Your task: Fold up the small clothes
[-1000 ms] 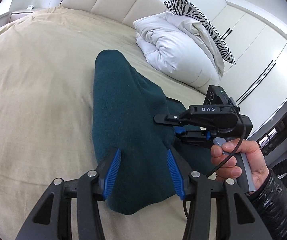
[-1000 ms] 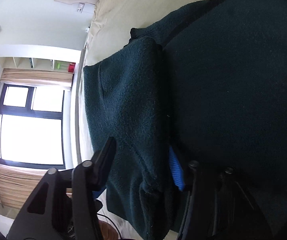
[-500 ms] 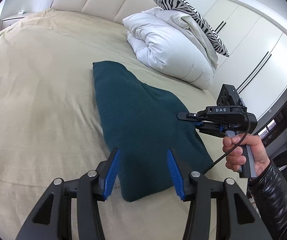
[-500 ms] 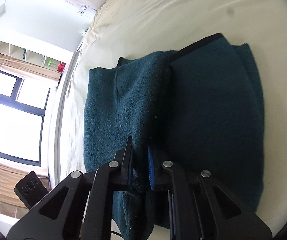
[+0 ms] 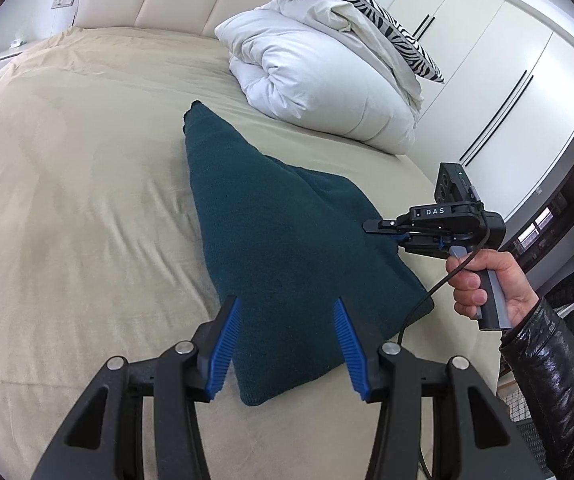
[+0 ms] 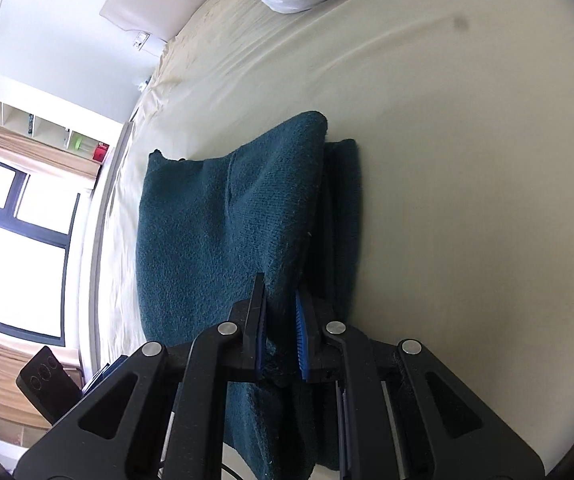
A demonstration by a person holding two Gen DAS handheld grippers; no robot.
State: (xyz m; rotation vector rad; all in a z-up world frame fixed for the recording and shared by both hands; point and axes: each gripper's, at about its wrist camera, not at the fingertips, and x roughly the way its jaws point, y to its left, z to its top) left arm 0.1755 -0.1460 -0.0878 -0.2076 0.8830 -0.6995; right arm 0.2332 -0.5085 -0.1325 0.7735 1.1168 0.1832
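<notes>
Teal knit, thick and nubbly, is what lies before me: a small folded garment (image 5: 287, 240) resting flat on the beige bedsheet (image 5: 87, 200), near the side of the bed that is closest to me; it narrows to a point toward the rolled white duvet (image 5: 327, 92), which sits well apart from it at the head of the bed, with a zebra-striped pillow (image 5: 351, 12) on top; the garment's folded layers show as a raised ridge running along its length, and one lower layer peeks out beside the upper one (image 6: 343, 220); my left gripper (image 5: 287, 344) hovers just above the garment's near end, its blue pads spread apart with nothing pressed between them; my right gripper (image 6: 281, 332), held in my right hand (image 5: 487, 284) at the garment's edge farthest from the duvet's left side, has its blue pads drawn nearly together, pinching a fold of the teal knit between them.
</notes>
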